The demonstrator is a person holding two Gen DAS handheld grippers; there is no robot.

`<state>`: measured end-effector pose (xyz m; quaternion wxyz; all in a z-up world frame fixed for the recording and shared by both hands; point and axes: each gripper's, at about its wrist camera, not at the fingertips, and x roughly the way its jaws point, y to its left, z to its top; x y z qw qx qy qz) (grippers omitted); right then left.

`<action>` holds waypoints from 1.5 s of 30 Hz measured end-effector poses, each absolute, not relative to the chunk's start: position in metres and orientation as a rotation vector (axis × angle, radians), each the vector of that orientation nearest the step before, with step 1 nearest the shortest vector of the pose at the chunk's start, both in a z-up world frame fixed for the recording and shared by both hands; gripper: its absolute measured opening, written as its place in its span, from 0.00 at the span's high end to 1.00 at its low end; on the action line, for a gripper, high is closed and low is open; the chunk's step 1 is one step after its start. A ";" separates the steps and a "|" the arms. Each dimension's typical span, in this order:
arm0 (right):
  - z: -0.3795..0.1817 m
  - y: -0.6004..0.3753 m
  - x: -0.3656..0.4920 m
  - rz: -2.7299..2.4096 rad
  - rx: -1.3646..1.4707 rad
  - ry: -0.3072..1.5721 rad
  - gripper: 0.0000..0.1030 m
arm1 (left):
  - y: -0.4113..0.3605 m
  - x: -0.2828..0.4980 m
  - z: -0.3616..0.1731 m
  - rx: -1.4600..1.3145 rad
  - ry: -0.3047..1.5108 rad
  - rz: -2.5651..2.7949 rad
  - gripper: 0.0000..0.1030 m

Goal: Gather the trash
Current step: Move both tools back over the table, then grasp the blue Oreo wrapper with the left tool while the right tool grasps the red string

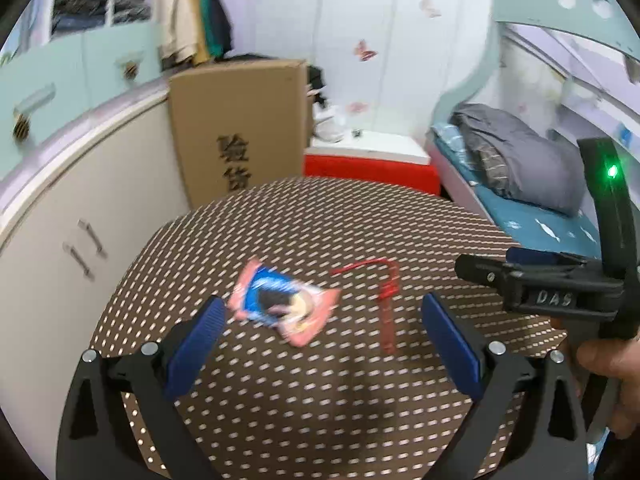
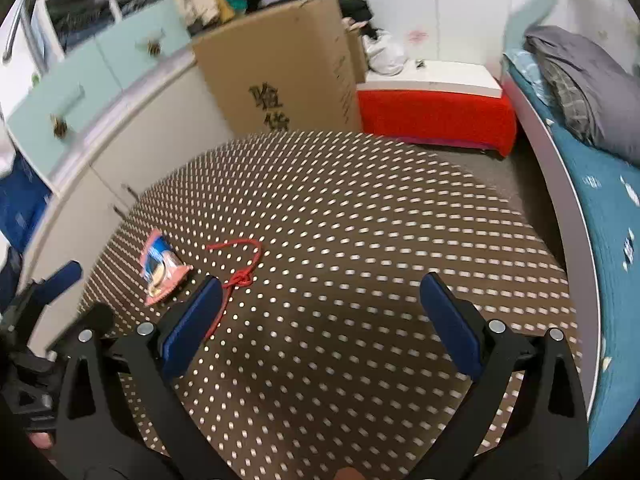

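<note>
A pink and blue snack wrapper [image 1: 282, 303] lies flat on the brown dotted table [image 1: 320, 400], just beyond my left gripper [image 1: 320, 320], which is open and empty above the table. A knotted red string [image 1: 382, 292] lies to the wrapper's right. In the right wrist view the wrapper [image 2: 162, 270] and the red string [image 2: 240, 268] sit left of my right gripper [image 2: 320, 304], open with nothing between its fingers; its left finger covers the string's near end. The right gripper [image 1: 472, 270] shows at the right of the left wrist view, held by a hand [image 1: 612, 360].
A tall cardboard box [image 1: 240, 128] stands behind the table against the white cabinet [image 1: 80, 208]. A red-sided bench [image 1: 372, 168] with a white top sits at the back. A bed [image 2: 600, 184] with a grey duvet runs along the right.
</note>
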<state>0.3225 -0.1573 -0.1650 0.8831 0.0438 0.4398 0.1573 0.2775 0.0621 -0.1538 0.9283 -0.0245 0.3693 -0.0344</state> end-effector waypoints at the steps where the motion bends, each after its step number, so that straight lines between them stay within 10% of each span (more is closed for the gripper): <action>1: -0.171 -0.149 0.326 0.335 0.071 0.925 0.06 | 0.067 0.278 -0.157 -0.062 0.765 -0.058 0.07; 7: -0.193 -0.110 0.335 0.393 0.014 0.949 0.18 | 0.095 0.276 -0.174 -0.105 0.805 0.011 0.07; 15: -0.198 -0.081 0.335 0.434 -0.109 0.912 0.83 | 0.101 0.287 -0.181 -0.126 0.831 0.034 0.07; 29: -0.197 -0.125 0.322 0.438 -0.029 0.911 0.88 | 0.095 0.346 -0.210 -0.145 0.889 0.028 0.07; 33: -0.194 -0.134 0.317 0.445 -0.014 0.900 0.88 | 0.080 0.346 -0.210 -0.106 0.890 -0.059 0.32; 45: -0.186 -0.173 0.296 0.419 0.046 0.881 0.88 | 0.036 0.303 -0.212 -0.048 0.889 -0.263 0.36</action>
